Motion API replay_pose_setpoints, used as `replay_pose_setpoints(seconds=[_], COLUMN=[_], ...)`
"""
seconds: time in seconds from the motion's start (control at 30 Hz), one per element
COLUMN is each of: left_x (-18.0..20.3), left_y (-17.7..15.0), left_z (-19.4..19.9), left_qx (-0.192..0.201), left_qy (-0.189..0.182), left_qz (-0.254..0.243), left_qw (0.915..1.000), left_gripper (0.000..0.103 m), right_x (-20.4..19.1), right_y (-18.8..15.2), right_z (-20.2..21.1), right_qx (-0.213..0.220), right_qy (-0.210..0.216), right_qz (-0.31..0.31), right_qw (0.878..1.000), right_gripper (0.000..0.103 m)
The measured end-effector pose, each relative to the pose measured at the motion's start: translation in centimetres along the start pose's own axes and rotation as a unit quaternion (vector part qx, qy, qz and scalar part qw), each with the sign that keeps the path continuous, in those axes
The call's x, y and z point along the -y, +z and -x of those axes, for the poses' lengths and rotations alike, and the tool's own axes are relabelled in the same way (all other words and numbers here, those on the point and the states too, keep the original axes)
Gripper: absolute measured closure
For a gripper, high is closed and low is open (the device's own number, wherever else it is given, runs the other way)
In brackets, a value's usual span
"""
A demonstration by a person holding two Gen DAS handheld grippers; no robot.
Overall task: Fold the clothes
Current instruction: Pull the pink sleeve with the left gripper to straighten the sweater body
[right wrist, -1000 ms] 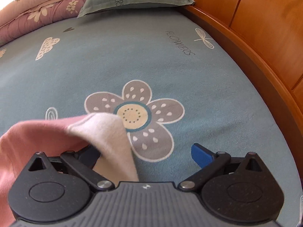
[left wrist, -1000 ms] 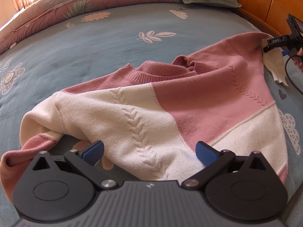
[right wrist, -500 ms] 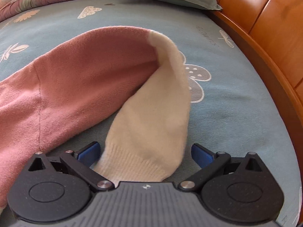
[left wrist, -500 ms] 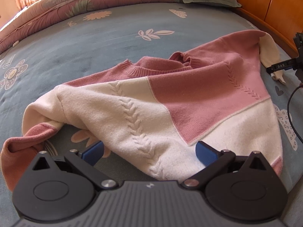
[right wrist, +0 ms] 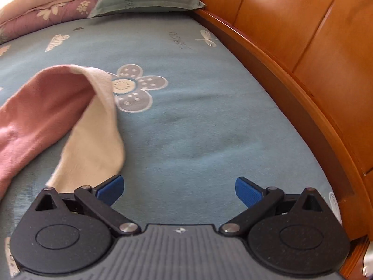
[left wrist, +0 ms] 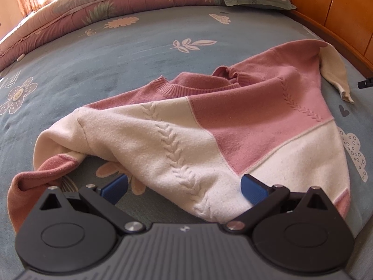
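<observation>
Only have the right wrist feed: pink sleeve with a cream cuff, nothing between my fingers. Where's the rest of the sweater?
Observer: The sweater lies front up on the bed sheet, collar toward the folded quilt.
Operator: Left side holding anything?
Observer: No. The left hand-held gripper is open. The cream hem corner lies between its fingers, unpinched.
Operator: Other sleeve?
Observer: The other sleeve is bent back beside the body, and its pink end curls next to that gripper.
</observation>
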State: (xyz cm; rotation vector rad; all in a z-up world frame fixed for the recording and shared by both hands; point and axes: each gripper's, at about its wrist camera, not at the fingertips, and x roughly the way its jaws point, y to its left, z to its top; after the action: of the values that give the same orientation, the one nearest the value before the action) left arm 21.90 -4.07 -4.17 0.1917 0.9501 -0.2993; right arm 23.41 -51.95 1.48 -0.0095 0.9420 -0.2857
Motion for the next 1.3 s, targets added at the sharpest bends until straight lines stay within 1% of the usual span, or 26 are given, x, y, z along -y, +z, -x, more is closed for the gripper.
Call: replay_pose_setpoints(seconds=[0.07, 0.13, 0.23, 0.3, 0.37, 0.47, 0.53, 0.6, 0.67, 0.8, 0.87, 0.97, 1.1, 1.2, 1.27, 1.3], left_x=[-0.3, -0.8, -1.7, -2.4, -3.1, -3.9, -4.6, -5.4, -6.6, -9.2, -10.3, -11.7, -12.1, -11.8, -11.7, -11.8], left_y=[0.4, 0.7, 0.7, 0.4, -0.2, -1.9, -3.3, -4.6, -6.0, -7.7, -8.4, -8.7, -6.9, -4.6, -3.3, -3.0], left_z=[0.5, 1.0, 1.3, 1.4, 1.3, 1.1, 0.9, 0.6, 0.3, 0.5, 0.8, 1.6, 2.0, 0.4, -1.4, -2.2], left_qx=[0.01, 0.019, 0.026, 0.024, 0.018, 0.008, 0.002, -0.001, 0.0, 0.004, 0.01, 0.031, 0.062, 0.07, 0.057, 0.044], left_qy=[0.005, 0.01, 0.013, 0.009, 0.002, -0.009, -0.02, -0.032, -0.035, -0.018, -0.013, -0.015, -0.026, -0.046, -0.055, -0.046], left_qz=[-0.006, -0.007, 0.001, 0.011, 0.02, 0.026, 0.033, 0.044, 0.066, 0.111, 0.129, 0.147, 0.134, 0.103, 0.097, 0.098], left_qw=[0.9999, 0.9998, 0.9996, 0.9996, 0.9996, 0.9996, 0.9993, 0.9985, 0.9972, 0.9936, 0.9915, 0.9885, 0.9886, 0.9912, 0.9921, 0.9932], left_gripper=[0.001, 0.001, 0.001, 0.001, 0.001, 0.001, 0.001, 0.001, 0.001, 0.001, 0.001, 0.001, 0.001, 0.001, 0.001, 0.001], right_x=[-2.7, -5.4, -9.7, -13.2, -17.0, -22.6, -25.3, -27.3, -28.6, -29.9, -29.7, -29.1, -28.6, -28.5, -28.4, -28.4], right_y=[1.0, 2.1, 3.6, 4.4, 4.6, 2.9, 1.0, -0.9, -2.6, -5.6, -6.2, -6.4, -6.5, -6.6, -6.6, -6.7], right_z=[0.8, 1.6, 2.7, 3.0, 3.5, 4.6, 5.4, 6.1, 6.9, 8.9, 9.5, 9.4, 8.3, 8.0, 8.0, 8.0], right_qx=[0.014, 0.028, 0.044, 0.038, 0.026, 0.008, 0.001, -0.005, -0.005, 0.019, 0.027, 0.018, -0.005, -0.01, -0.011, -0.01], right_qy=[0.043, 0.086, 0.151, 0.201, 0.25, 0.306, 0.327, 0.335, 0.328, 0.288, 0.28, 0.286, 0.291, 0.288, 0.283, 0.282], right_qz=[0.025, 0.05, 0.088, 0.115, 0.138, 0.179, 0.202, 0.222, 0.243, 0.283, 0.277, 0.245, 0.202, 0.186, 0.179, 0.178], right_qw=[0.999, 0.995, 0.984, 0.972, 0.958, 0.935, 0.923, 0.916, 0.913, 0.915, 0.919, 0.926, 0.935, 0.94, 0.942, 0.943], right_gripper=[0.0, 0.0, 0.0, 0.0, 0.0, 0.0, 0.0, 0.0, 0.0, 0.0, 0.0, 0.0, 0.0, 0.0, 0.0, 0.0])
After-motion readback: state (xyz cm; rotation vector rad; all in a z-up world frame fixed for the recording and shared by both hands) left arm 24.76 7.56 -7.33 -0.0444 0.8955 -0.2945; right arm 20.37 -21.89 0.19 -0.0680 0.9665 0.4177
